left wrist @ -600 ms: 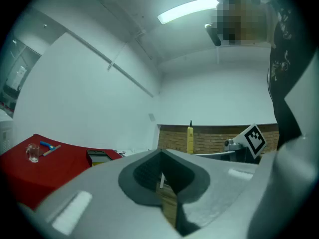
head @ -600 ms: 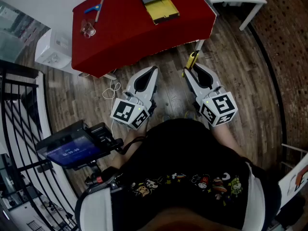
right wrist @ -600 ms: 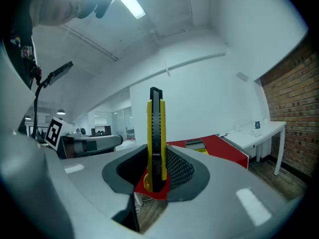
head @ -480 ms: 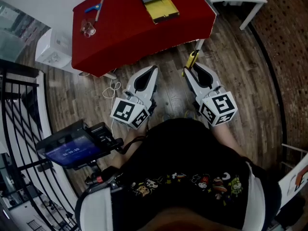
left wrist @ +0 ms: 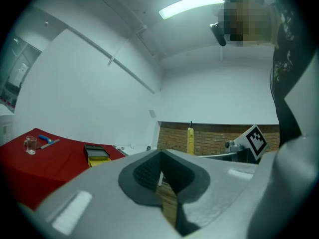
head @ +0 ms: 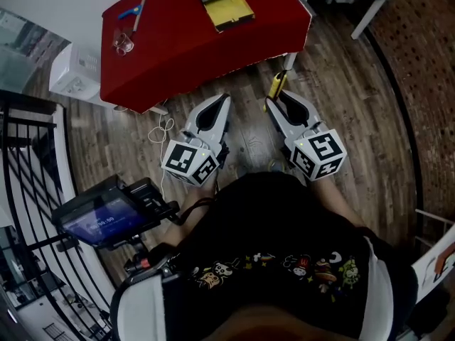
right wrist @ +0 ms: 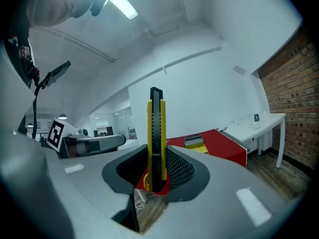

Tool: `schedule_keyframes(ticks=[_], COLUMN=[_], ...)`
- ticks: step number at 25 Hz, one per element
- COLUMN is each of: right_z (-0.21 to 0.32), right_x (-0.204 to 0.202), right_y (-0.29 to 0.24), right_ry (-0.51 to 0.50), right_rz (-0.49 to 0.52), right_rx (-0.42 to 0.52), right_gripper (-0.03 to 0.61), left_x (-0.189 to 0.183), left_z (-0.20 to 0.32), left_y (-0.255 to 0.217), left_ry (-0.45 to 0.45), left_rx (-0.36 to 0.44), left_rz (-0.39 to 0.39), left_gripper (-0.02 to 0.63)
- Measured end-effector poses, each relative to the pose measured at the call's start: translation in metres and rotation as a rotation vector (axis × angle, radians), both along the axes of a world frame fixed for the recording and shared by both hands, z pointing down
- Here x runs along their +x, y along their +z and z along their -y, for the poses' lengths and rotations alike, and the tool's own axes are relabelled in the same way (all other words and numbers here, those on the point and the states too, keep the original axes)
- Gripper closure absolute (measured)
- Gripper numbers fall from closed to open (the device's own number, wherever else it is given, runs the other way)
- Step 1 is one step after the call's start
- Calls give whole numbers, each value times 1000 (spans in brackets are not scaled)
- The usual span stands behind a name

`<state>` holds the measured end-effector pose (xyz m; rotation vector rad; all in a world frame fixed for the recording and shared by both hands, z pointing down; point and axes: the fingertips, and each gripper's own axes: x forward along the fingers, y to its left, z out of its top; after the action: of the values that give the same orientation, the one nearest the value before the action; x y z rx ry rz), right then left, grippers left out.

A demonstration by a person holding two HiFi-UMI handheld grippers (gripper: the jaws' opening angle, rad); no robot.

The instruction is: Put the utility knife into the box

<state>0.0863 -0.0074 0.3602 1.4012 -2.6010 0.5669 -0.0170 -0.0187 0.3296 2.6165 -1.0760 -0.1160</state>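
The yellow utility knife [right wrist: 156,138] stands straight up in the right gripper [head: 274,104], and the jaws squeeze it tight. It is low over the floor, well apart from the box [head: 222,0] on the red surface [head: 178,41]. I think it is best to lift it up slowly, keep it straight, and let go only once it is inside the box. The left gripper [left wrist: 160,156] has its jaws pressed together on nothing. I can't read any words, only black-and-white squares.
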Motion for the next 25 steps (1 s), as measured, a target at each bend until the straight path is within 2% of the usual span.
schedule_keyframes(ticks=[7, 13, 19, 21, 23, 25], right_z=[4, 13, 10, 8, 7, 7], right_x=[-16, -17, -8, -13, -28, -36], right_y=[10, 9, 23, 35, 49, 58], right_ry=[-67, -98, -69, -77, -119, -140], right_rz=[-30, -59, -83, -77, -49, -35], right_rx=[-19, -45, -60, -81, -112, -130], right_gripper=[437, 437, 437, 437, 437, 437], left_x=[-9, -10, -5, -10, -25, -33], left_z=[1, 8, 14, 14, 11, 11], left_y=[12, 4, 7, 11, 15, 19], left_ry=[-23, -50, -25, -31, -73, -95], left_rx=[-16, -16, -2, -17, -35, -24], left_rz=[-13, -36, -43, -22, 22, 46], left_gripper=[610, 609, 609, 609, 610, 609])
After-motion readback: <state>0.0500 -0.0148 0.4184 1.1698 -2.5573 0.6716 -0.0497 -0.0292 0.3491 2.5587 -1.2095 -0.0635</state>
